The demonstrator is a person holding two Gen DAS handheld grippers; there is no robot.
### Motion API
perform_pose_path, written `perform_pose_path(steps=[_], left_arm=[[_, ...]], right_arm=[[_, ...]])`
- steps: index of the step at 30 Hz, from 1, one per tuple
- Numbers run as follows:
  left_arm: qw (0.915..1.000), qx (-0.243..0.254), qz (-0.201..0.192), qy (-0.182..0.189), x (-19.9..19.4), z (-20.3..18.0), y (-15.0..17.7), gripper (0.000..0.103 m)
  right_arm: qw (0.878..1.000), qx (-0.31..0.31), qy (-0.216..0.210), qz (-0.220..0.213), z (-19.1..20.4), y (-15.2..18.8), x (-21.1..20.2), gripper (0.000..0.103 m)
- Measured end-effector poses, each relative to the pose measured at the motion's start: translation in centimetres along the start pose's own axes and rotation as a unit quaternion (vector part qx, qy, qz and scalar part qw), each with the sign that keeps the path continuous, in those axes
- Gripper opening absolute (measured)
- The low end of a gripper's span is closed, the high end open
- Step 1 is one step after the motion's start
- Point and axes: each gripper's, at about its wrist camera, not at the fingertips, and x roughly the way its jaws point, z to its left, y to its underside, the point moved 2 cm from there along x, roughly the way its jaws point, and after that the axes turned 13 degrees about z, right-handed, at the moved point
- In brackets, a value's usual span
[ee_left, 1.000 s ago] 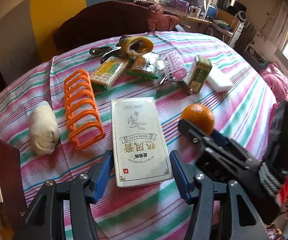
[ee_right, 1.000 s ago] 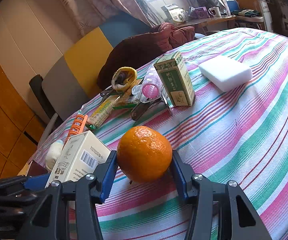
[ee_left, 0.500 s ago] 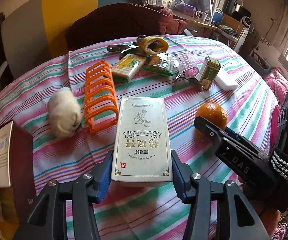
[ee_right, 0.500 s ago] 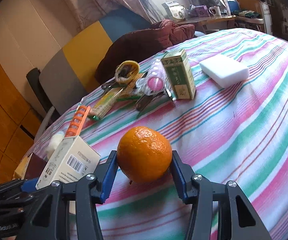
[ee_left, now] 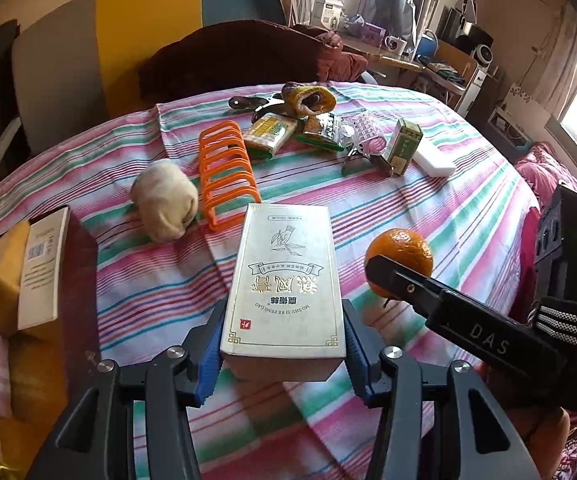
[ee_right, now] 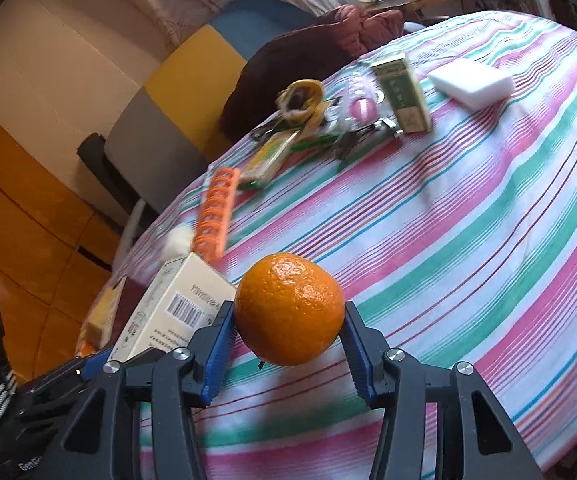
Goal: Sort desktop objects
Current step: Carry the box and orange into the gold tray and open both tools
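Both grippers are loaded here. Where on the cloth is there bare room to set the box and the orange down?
Widest bare stretch: the right side of the cloth, between the orange and the white block. A smaller patch lies between the sock roll and the brown box. The far end is crowded around the green box and orange rack.

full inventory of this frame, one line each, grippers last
tea box: 1, pale gold, between left fingers, lifted
orange: 1, orange, between right fingers
orange rack: 1, orange, mid table
rolled sock: 1, cream, left of rack
green box: 1, green, far right
white block: 1, white, beside green box
hair roller: 1, pink, far cluster
snack packets: 2, yellow-green, far cluster
striped tablecloth: 1, pink-green-white
left gripper: 1, black, blue pads
right gripper: 1, black, blue pads
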Motion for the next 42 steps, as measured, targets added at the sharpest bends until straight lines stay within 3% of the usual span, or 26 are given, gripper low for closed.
perform_pose_path(steps=[11,20,26,34,38,42], left_arm=[[0.9967,-0.061,-0.046,0.027,-5.6,5.7,3.4,0.052],[0.9875,-0.138,-0.076,0.014,-9.4,13.4,7.6,0.052],[0.9736,-0.215,-0.076,-0.001,-10.1,20.2,10.4,0.052],[0.9522,-0.296,-0.075,-0.021,-9.8,27.1,13.1,0.053],[0.941,-0.329,-0.074,-0.031,-9.5,30.0,13.4,0.054],[0.9314,-0.359,-0.057,-0.028,-9.2,32.1,14.0,0.058]], right_arm=[[0.995,-0.074,-0.064,0.03,9.3,1.7,0.3,0.052],[0.98,-0.155,-0.095,0.081,17.8,3.9,3.4,0.052],[0.964,-0.22,-0.085,0.124,23.1,5.9,7.2,0.052],[0.956,-0.222,-0.065,0.182,25.2,6.7,13.5,0.052],[0.956,-0.241,-0.044,0.159,26.5,6.7,14.4,0.055],[0.957,-0.246,-0.067,0.136,27.1,6.5,12.6,0.061]])
